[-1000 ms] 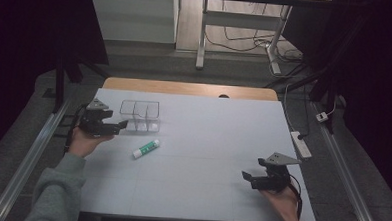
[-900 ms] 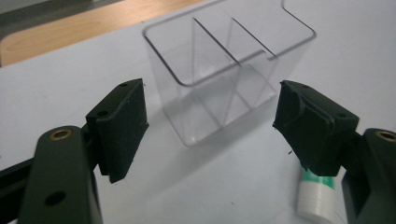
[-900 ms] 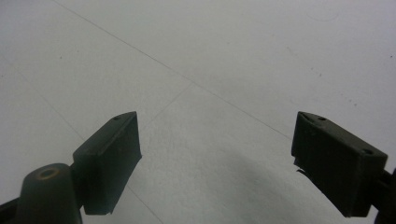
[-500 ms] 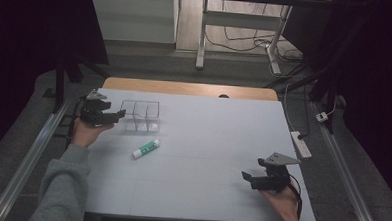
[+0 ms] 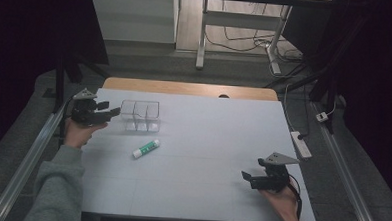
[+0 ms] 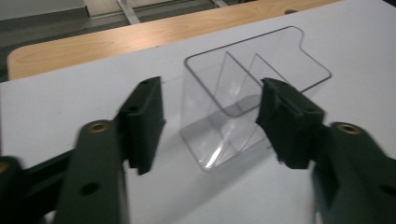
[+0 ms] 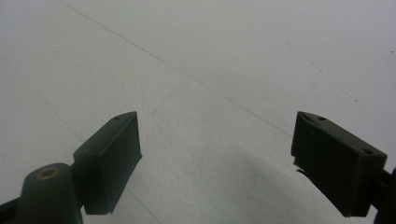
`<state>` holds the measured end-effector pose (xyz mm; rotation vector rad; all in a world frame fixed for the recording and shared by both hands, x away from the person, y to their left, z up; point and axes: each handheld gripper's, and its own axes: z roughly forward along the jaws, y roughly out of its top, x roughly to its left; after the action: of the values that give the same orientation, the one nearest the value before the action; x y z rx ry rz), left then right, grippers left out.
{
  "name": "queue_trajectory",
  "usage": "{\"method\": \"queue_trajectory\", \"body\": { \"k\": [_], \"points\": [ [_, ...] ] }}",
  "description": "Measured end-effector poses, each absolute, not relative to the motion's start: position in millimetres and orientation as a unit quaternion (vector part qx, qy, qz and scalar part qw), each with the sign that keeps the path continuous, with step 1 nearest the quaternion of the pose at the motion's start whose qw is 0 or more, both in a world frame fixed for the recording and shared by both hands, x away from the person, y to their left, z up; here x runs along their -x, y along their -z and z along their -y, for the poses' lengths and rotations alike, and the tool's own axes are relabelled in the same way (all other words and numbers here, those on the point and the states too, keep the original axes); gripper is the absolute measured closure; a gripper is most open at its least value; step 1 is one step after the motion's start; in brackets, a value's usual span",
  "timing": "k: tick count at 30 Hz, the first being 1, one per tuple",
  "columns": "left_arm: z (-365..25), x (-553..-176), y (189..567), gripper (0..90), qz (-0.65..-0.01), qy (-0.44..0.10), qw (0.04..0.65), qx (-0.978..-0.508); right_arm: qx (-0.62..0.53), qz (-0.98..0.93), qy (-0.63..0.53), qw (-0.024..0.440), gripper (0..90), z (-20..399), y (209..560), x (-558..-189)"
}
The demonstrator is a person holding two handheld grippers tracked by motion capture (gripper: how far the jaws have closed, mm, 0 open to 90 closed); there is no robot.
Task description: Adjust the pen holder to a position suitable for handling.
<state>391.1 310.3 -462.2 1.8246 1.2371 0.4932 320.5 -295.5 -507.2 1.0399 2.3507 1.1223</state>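
Moving toward the far-left corner since a second ago, the left gripper (image 5: 115, 110) has just been narrowing, its jaws partly open and empty, lined up before the clear organizer (image 6: 243, 100). Judged step: approach; next, straddle one wall and pinch. That organizer sits upright, long axis across the surface (image 5: 207, 141). Right gripper (image 5: 245, 176) rests wide open, empty.

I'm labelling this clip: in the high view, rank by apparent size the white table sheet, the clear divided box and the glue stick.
1. White table sheet, by far.
2. Clear divided box.
3. Glue stick, smallest.
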Motion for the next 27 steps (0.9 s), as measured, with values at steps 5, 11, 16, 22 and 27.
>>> {"method": "queue_trajectory", "body": {
  "k": [5,11,16,22,27],
  "points": [
    [-315.0,-393.4,466.8,63.1,-0.509,-0.199,0.414,-0.728,-0.363,-0.827,-0.396,0.167,15.6,295.4,507.1,-320.3],
    [-312.8,-403.0,478.2,88.5,-0.516,-0.187,0.397,-0.736,-0.364,-0.828,-0.393,0.167,15.6,295.1,507.2,-321.1],
    [-311.1,-411.4,490.2,88.8,-0.522,-0.173,0.382,-0.742,-0.363,-0.828,-0.392,0.167,15.6,295.0,507.2,-321.0],
    [-299.3,-418.2,498.6,88.8,-0.511,-0.17,0.365,-0.759,-0.363,-0.829,-0.391,0.167,15.6,294.9,507.3,-321.4],
    [-292.2,-422.4,502.8,88.7,-0.505,-0.168,0.36,-0.766,-0.363,-0.829,-0.391,0.167,15.6,294.7,507.4,-321.5]
  ]
}}
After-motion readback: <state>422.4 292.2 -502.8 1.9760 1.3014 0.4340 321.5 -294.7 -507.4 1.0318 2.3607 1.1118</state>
